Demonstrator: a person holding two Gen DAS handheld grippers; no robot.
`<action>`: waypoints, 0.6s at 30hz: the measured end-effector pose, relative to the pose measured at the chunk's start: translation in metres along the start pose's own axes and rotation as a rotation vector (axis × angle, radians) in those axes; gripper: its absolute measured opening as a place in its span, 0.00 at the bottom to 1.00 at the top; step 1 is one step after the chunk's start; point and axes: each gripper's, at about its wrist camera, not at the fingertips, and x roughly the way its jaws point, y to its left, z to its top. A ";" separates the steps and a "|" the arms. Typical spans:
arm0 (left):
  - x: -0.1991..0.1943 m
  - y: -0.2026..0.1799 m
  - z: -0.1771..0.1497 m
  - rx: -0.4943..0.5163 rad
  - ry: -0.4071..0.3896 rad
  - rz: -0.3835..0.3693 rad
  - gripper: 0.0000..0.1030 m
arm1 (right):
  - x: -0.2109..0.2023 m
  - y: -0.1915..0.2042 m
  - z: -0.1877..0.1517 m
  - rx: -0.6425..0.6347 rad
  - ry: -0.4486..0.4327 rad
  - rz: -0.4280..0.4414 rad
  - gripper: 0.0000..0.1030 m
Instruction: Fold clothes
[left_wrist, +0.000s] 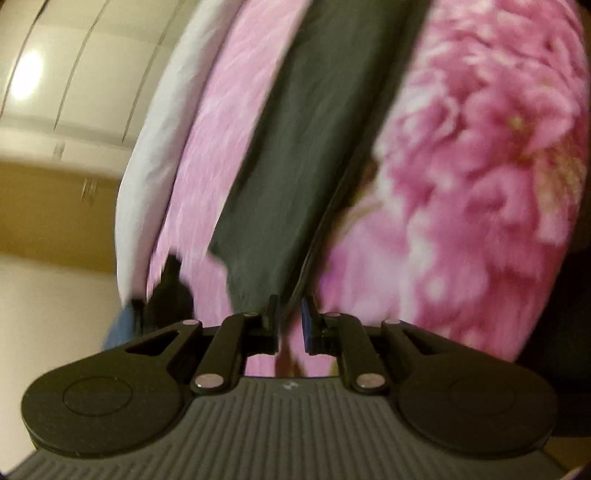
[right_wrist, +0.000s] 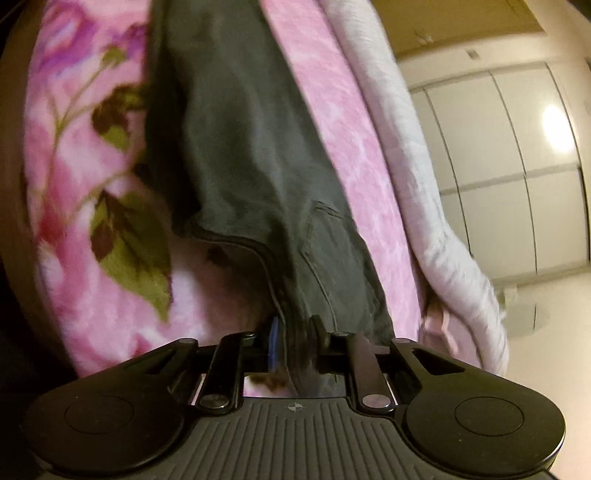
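Dark grey trousers (left_wrist: 295, 147) lie stretched out over a pink flowered blanket (left_wrist: 461, 166). In the left wrist view the cloth narrows toward my left gripper (left_wrist: 290, 314), whose fingertips (left_wrist: 273, 310) pinch its near edge; a thin gap with pink blanket shows lower between them. In the right wrist view the same trousers (right_wrist: 229, 147), with a pocket seam, run down into my right gripper (right_wrist: 295, 328). That gripper is shut on the fabric, which passes between its fingers and hangs below. Both views are motion-blurred.
The pink blanket (right_wrist: 74, 166) covers a bed, edged by a pale grey cover (right_wrist: 406, 166) (left_wrist: 147, 166). Beyond it are white wardrobe doors (right_wrist: 498, 147) (left_wrist: 92, 55), a brown wooden band (left_wrist: 55, 206) and light floor (right_wrist: 535, 314). A dark blurred object (left_wrist: 170, 291) sits at the bed's edge.
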 end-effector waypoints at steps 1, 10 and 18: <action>-0.005 0.005 -0.004 -0.054 0.003 -0.002 0.11 | -0.004 -0.003 0.001 0.035 0.003 -0.009 0.18; -0.024 0.033 0.017 -0.380 -0.087 -0.099 0.15 | -0.028 -0.031 0.059 0.330 -0.105 0.049 0.38; 0.029 0.051 0.030 -0.502 -0.005 -0.142 0.17 | -0.002 -0.057 0.094 0.744 -0.109 0.283 0.38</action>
